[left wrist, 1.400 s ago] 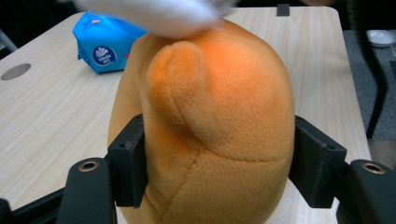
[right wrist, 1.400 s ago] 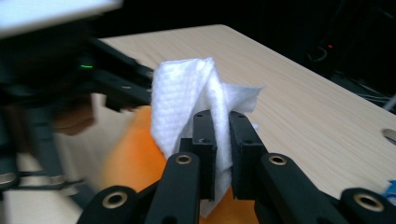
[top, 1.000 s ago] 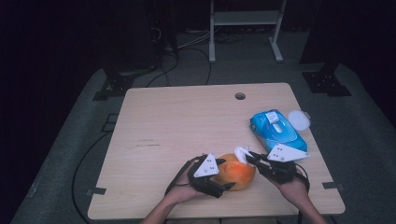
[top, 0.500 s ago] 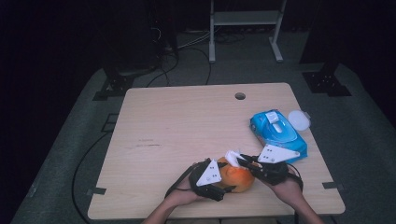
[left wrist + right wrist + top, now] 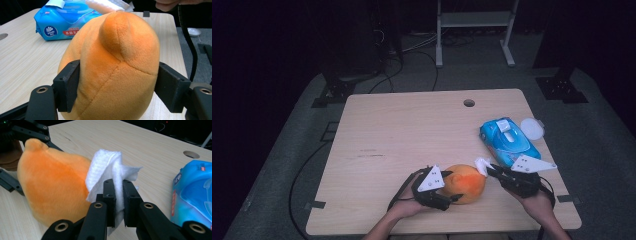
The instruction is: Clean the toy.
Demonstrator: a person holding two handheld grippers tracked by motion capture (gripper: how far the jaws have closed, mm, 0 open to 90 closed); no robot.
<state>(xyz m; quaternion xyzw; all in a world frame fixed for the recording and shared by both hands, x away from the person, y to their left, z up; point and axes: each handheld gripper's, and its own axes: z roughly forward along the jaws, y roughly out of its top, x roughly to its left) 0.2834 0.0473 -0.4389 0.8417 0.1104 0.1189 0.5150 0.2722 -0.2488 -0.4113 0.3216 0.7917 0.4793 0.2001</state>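
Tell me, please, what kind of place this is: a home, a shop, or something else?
Probably a lab or recording studio rather than a home. A bare light wooden table with a cable hole stands on grey floor mats in a dark room, black cables run across the floor, and a white metal stand is behind.

An orange plush toy (image 5: 112,65), a white wipe (image 5: 110,170), a blue wipes pack (image 5: 508,141), black claws.

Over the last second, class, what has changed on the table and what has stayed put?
The right tongs, shut on the white wipe, moved left until the wipe met the orange plush toy. The left tongs have just been closing and now grip the toy. The blue wipes pack and its lid stayed put.
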